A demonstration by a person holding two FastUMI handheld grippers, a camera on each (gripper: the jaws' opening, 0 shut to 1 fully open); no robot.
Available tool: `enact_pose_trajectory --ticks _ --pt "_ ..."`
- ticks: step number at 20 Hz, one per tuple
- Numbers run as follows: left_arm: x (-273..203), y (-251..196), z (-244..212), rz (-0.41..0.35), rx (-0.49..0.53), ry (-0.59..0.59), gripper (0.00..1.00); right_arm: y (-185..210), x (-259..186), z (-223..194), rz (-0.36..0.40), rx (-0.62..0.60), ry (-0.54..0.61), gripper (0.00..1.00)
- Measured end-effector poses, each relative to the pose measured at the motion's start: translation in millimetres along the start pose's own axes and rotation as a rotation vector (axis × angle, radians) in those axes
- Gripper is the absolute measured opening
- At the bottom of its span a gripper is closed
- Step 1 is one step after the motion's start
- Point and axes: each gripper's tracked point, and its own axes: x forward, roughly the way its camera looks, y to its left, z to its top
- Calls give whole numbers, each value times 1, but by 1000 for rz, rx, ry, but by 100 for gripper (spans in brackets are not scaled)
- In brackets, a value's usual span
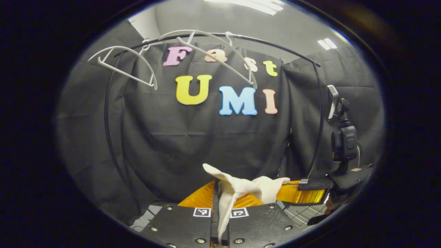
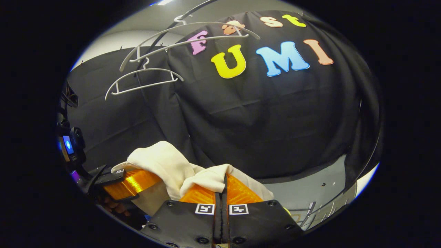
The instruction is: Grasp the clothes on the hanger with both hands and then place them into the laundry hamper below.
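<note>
A cream garment [image 1: 241, 186] hangs bunched between both grippers, off the hangers. In the left gripper view my left gripper [image 1: 217, 193] is shut on one fold, which trails down between its fingers. My right gripper [image 1: 287, 191] comes in from the right, touching the same cloth. In the right gripper view my right gripper [image 2: 223, 182] is shut on a rolled edge of the garment [image 2: 165, 162]. Farther left, the left gripper [image 2: 137, 181] sits under the draped cloth. Pale wire bars [image 2: 317, 210] show low right; I cannot tell whether they belong to the hamper.
Two bare white hangers [image 1: 127, 65] [image 1: 213, 51] hang on the curved black rail [image 1: 268, 43] above. The same hangers [image 2: 144, 79] [image 2: 186, 34] appear up left in the right gripper view. A grey floor patch [image 2: 303, 186] lies below the black cloth wall.
</note>
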Motion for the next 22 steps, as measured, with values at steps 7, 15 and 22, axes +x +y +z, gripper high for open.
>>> enact_pose_trajectory --ticks 7,15,22 --pt "11 16 -76 54 -35 138 5 -41 11 -65 -105 -4 131 3" --pt "9 28 -149 128 -32 382 20 -71 1 -125 -227 -85 303 16" --pt "-27 39 -112 150 33 343 96 -62 -42 -86 -309 -189 269 92"
